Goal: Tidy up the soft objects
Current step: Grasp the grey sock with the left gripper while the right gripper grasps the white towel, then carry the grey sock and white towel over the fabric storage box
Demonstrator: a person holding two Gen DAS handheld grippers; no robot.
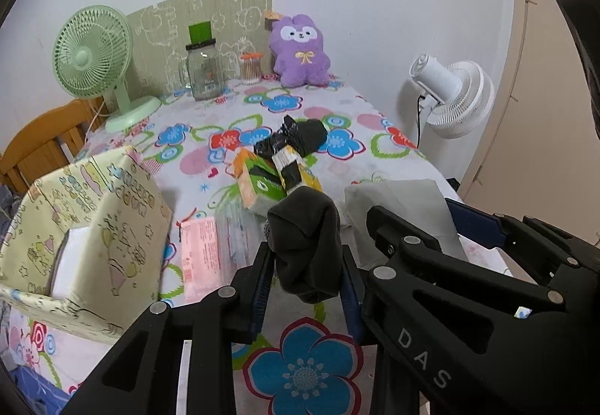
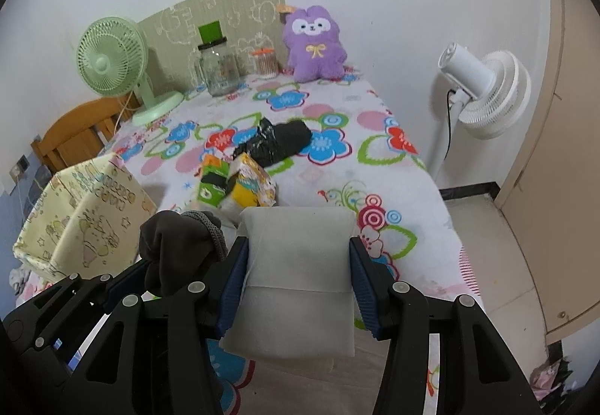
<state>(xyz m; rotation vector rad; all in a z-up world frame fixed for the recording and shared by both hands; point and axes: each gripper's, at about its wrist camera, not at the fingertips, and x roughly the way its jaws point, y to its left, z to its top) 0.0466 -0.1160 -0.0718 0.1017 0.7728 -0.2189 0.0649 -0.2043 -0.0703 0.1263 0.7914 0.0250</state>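
Note:
Over the flowered tablecloth [image 1: 307,370], my left gripper [image 1: 305,257] is shut on a dark grey sock [image 1: 303,227], which bunches up above the blue pads and hangs below them. In the right wrist view my right gripper [image 2: 298,250] is shut on a white soft pad [image 2: 300,276], its pads pressing both side edges. The two grippers are side by side, and the sock [image 2: 176,246] is just left of the pad. A purple plush toy [image 1: 300,51] sits at the table's far end.
A cream printed fabric box [image 1: 86,227] stands open at the left. Mid-table lie a black bundle [image 1: 296,137], colourful tissue packs [image 1: 270,178] and a pink packet [image 1: 198,257]. A green fan [image 1: 93,54] and glass jar [image 1: 204,69] stand at the back, and a white fan [image 1: 453,96] is off the right edge.

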